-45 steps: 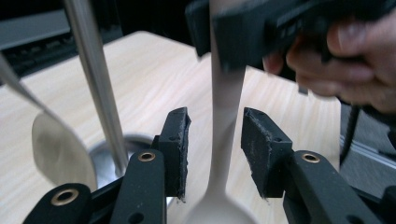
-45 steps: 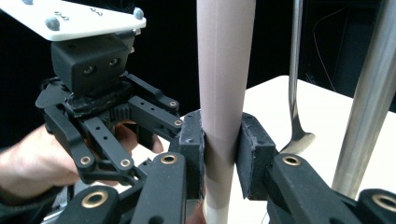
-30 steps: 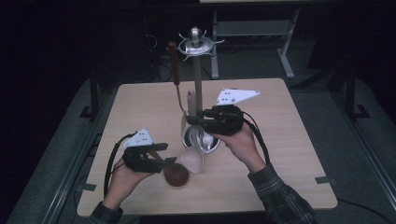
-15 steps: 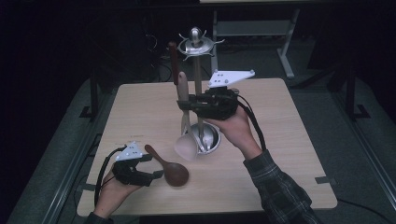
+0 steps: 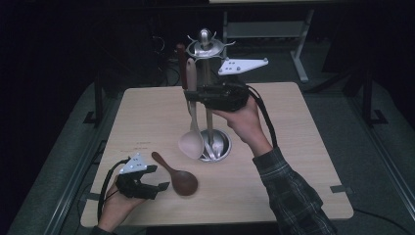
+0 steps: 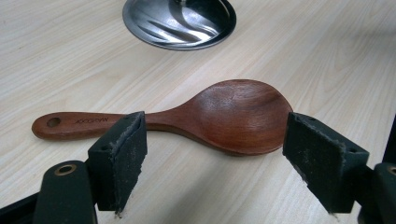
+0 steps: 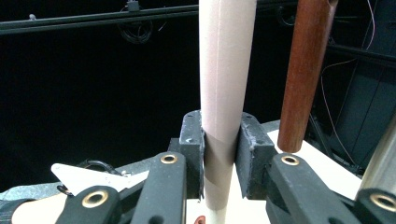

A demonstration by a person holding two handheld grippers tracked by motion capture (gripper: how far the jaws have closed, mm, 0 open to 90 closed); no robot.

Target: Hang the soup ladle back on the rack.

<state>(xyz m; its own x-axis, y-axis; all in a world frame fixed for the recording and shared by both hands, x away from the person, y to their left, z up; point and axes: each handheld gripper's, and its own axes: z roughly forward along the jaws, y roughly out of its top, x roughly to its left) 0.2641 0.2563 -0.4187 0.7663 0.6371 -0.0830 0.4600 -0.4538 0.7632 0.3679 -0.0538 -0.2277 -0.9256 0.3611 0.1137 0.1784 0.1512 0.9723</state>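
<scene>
The left gripper sits low at the near left part of the table, held in a hand coming in from the bottom edge. Its jaws have just been opening and stand wide apart, pads clear of anything. The right gripper is raised well above the table, its forearm in a plaid sleeve reaching in from the near right. Its jaws are clamped on a pale spoon handle, pads pressing both sides.
</scene>
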